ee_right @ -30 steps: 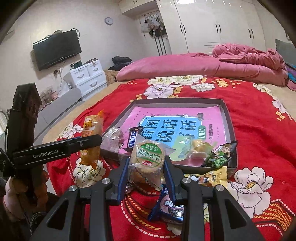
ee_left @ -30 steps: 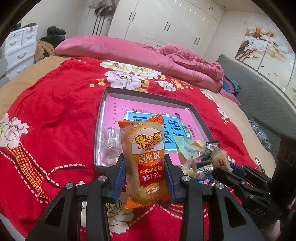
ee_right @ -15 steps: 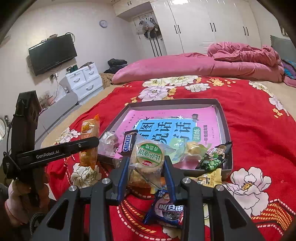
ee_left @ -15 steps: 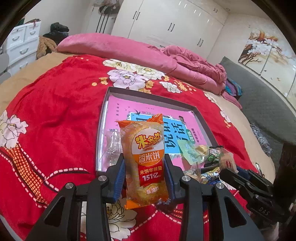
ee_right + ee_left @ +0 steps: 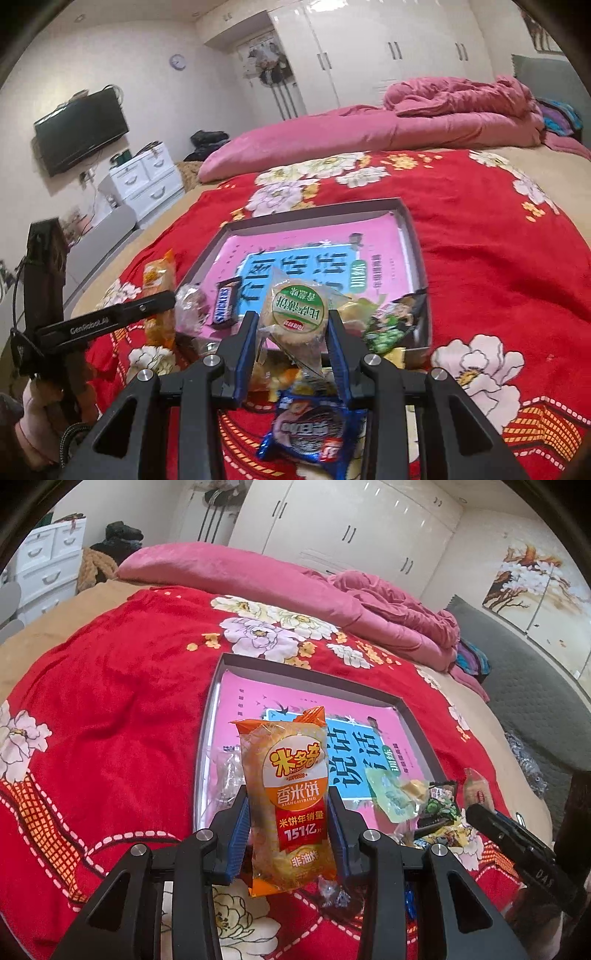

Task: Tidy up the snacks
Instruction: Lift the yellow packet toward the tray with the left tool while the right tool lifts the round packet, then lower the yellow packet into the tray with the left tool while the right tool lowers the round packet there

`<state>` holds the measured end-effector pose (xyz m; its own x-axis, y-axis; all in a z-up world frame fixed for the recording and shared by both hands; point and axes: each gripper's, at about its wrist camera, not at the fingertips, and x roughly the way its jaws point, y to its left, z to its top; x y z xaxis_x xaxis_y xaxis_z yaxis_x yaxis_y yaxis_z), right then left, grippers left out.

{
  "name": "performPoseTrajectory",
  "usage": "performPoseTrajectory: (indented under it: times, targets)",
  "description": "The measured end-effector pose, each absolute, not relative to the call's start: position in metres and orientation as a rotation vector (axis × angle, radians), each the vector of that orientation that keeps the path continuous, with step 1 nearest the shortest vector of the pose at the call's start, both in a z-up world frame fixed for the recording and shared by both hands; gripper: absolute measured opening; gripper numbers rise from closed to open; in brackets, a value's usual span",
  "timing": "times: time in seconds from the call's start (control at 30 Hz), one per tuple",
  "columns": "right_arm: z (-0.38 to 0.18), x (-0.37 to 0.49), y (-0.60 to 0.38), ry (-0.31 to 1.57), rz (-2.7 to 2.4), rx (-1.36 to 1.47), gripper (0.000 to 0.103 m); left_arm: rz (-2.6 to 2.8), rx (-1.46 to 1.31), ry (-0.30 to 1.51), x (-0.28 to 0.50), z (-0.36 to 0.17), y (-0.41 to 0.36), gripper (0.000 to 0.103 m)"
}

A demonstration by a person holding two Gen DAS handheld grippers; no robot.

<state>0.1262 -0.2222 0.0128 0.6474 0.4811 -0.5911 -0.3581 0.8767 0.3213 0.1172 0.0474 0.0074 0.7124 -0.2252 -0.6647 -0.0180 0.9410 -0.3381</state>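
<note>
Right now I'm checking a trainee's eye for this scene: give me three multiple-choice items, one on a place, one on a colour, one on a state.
1. Where does the Snickers bar lie?
A. In the tray, by its near left corner
B. On the pillow
C. On the dresser

2. What colour is the rice cracker pack in the left gripper?
A. Blue
B. Orange
C. Black

3. What is the right gripper doing?
A. Open and empty
B. Shut on a cookie pack
C. Shut on the Snickers bar

Answers: 1 A, the bar rests inside the tray's near left corner in the right wrist view. 2 B, its wrapper is orange with red and white print. 3 B, both pads press the clear pack with the green label.
</note>
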Motion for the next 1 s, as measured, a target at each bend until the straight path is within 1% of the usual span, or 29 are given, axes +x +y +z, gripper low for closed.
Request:
performPoseTrajectory:
  times: [0.4,1.0]
  targets:
    - [0.008,0.147,-0.253,0.748,0.368,0.255,0.037,-0.11,-0.34,0.785,0.135,0.001,0.038,0.04]
    - [-0.005,0.163,-0.246,0.794,0.302,0.269,0.037,-0.093,-0.311,0.808,0.153,-0.009,0.034,0.04]
